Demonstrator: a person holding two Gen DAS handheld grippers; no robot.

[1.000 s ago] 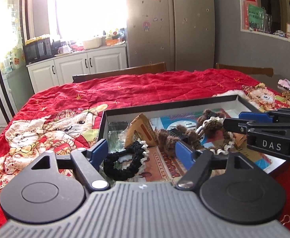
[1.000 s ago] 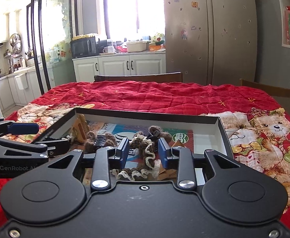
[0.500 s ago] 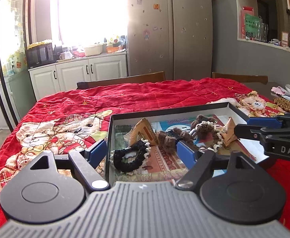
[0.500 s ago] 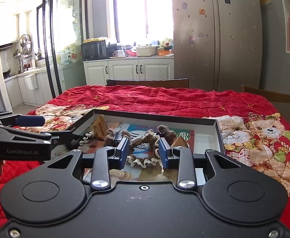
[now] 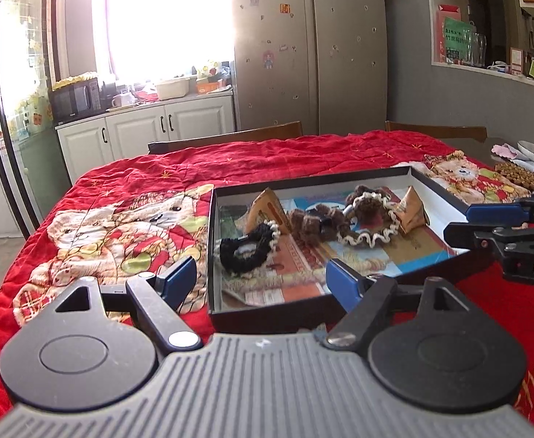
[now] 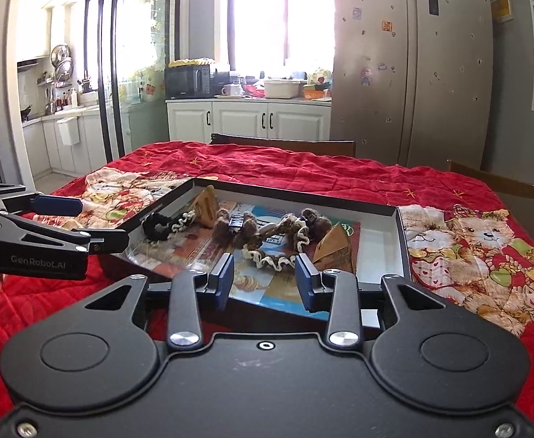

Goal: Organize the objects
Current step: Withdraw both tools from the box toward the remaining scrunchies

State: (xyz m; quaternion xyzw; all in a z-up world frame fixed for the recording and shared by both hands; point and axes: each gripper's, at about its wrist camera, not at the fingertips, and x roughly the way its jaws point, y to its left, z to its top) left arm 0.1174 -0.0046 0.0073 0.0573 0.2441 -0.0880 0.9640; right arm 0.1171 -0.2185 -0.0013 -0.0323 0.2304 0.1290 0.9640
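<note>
The tray (image 5: 438,191) sat near on the red quilt (image 5: 128,197), holding a black scrunchie (image 5: 245,246), a brown one (image 6: 285,246), a furry clip (image 6: 236,224) and two paper packets. All looked soft and light; the scrunchies would squash, so I'd pinch across one band. The left gripper (image 5: 259,277) stood spread and empty. The right gripper (image 6: 265,277), also empty, was opening.

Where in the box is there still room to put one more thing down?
The shallow black box has a bare white strip along its right wall, beside the brown paper wedge. The near paper-lined floor is free too. The middle is crowded: black scrunchie, brown furry clip, brown frilled scrunchie.
</note>
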